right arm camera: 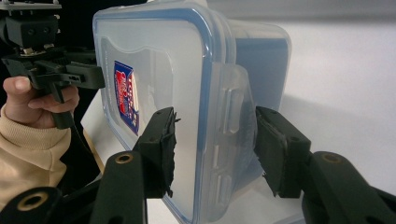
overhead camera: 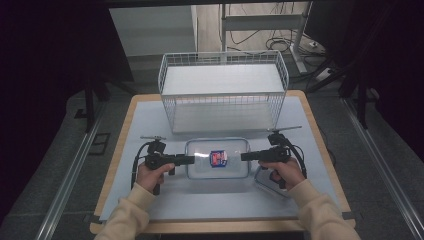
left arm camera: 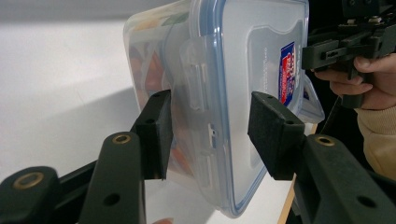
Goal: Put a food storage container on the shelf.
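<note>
I'd close both claws evenly on the end latches so the box (overhead camera: 217, 158) lifts level. My left claw (left arm camera: 210, 135) and right claw (right arm camera: 215, 149) each gape around a latch, not yet pinching. The box sits on the tabletop (overhead camera: 145, 125) before the basket (overhead camera: 223, 90).

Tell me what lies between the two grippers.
A clear lidded food box lies between the left gripper and the right gripper, seen in the high view; each gripper's open jaws straddle a latch end of it.
</note>
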A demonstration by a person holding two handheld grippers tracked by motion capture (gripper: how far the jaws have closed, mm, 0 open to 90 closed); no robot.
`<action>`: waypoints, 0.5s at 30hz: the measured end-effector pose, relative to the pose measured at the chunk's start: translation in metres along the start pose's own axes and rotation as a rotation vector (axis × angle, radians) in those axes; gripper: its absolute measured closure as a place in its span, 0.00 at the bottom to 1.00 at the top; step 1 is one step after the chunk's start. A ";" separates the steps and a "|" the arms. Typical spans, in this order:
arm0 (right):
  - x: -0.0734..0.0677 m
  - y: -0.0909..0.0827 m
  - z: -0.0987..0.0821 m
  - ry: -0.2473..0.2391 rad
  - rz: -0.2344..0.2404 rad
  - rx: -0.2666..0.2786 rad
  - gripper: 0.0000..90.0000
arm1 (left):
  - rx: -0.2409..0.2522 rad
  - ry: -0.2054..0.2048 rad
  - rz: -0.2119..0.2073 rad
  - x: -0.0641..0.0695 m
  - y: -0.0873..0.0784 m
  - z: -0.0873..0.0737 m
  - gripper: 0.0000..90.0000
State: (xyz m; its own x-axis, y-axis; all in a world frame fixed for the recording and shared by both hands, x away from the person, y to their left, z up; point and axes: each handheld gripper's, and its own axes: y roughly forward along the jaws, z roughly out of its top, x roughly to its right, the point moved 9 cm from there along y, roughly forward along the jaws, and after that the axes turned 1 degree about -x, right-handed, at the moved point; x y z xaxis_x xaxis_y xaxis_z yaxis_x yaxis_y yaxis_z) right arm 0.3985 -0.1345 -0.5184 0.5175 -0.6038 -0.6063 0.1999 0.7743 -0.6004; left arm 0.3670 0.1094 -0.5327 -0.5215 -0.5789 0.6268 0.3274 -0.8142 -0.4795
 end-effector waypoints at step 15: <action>-0.021 -0.027 0.024 -0.088 -0.014 0.064 0.55 | 0.052 0.071 0.014 0.025 -0.015 0.031 0.57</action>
State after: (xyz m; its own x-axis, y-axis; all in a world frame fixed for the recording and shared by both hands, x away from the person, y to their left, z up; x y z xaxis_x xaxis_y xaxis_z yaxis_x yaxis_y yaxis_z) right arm 0.4023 -0.1376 -0.4768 0.5846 -0.5978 -0.5486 0.2592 0.7783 -0.5720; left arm 0.3739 0.1057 -0.4913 -0.5708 -0.5872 0.5740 0.3744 -0.8082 -0.4545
